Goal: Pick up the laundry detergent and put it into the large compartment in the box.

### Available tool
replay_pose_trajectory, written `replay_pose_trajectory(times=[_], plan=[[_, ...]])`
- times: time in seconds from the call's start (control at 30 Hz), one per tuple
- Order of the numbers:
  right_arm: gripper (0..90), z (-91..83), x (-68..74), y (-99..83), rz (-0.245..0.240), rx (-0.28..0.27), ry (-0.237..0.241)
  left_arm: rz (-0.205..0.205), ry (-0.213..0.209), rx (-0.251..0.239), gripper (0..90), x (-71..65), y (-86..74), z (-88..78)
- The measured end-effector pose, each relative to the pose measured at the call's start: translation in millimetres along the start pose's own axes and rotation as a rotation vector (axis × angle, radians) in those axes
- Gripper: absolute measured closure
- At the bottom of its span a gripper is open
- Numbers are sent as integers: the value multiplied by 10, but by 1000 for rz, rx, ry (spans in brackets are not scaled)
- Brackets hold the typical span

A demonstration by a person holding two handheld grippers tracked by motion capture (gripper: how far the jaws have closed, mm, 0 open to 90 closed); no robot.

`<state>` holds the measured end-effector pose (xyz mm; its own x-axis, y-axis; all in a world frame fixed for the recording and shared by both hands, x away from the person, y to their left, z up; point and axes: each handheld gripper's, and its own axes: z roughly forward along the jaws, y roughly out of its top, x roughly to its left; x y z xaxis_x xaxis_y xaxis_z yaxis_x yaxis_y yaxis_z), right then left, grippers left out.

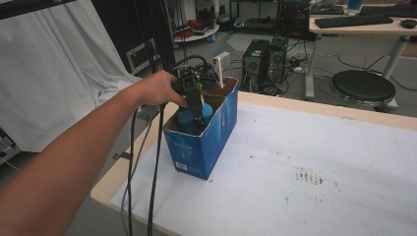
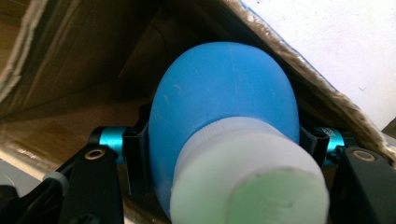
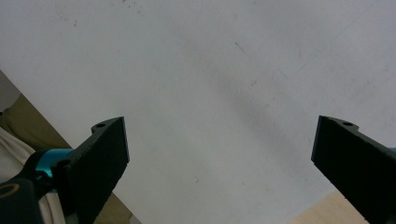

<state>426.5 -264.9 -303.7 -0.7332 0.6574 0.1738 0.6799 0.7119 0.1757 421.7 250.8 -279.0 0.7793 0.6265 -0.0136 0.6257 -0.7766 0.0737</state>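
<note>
Left gripper view: the left hand-held gripper [image 2: 224,140] pinches a blue bottle [image 2: 224,102] inside the cardboard box [image 2: 70,60]; the right hand-held gripper [image 3: 219,154] is spread wide above the counter [image 3: 210,70].

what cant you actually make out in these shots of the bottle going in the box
- High view: the lower blue bottle is hidden by the box wall and the left hand-held gripper.
- Left gripper view: the box floor is hidden behind the bottle; the white cap is blurred and cut off by the bottom edge.
- High view: the box's print is too small to read.
</note>
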Motion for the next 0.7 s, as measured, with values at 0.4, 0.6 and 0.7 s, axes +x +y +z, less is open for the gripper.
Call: replay_pose_trajectory(times=[0.4,0.6,0.7], plan=[[31,26,-17,-2,-5,0,7,-7,-5,7,379,21,6,73],[31,29,-27,-12,-7,-4,7,-28,-8,16,376,32,10,75],[31,39,-27,-25,-5,-5,11,-36,-7,7,373,33,13,59]])
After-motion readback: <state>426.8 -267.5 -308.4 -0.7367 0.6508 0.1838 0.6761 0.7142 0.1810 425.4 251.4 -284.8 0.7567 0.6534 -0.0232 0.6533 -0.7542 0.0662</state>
